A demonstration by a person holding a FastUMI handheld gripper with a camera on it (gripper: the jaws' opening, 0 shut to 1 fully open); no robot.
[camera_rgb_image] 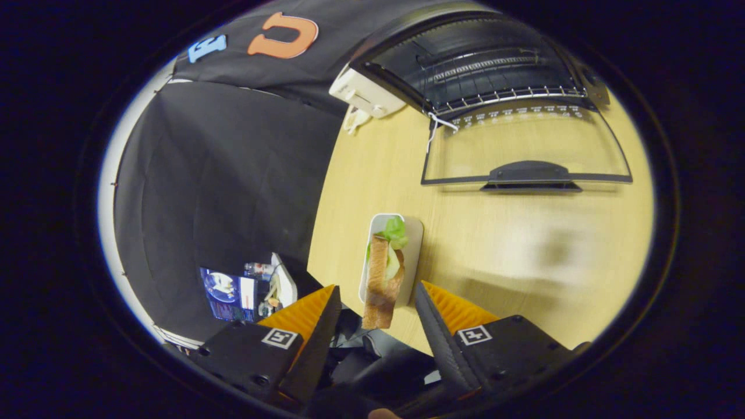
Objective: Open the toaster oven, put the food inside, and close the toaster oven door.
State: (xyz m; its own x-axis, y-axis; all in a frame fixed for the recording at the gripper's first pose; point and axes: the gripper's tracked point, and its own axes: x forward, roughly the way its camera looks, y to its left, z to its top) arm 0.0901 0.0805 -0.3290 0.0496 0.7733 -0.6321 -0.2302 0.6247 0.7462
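The toaster oven [495,70] stands in the upper right of the frame on the wooden table [524,262], its glass door [527,148] already dropped flat toward the viewer and the wire rack exposed behind it. The gripper [377,299] is open, its fingers spread wide with nothing pressed between them. The sandwich [384,279] lies on a white tray [412,244] at lower centre, between and just ahead of the fingertips, untouched by either. Its long axis runs along the fingers' line, pointing roughly toward the oven. Judgement: door step done; closing across the sandwich's narrow width comes next.
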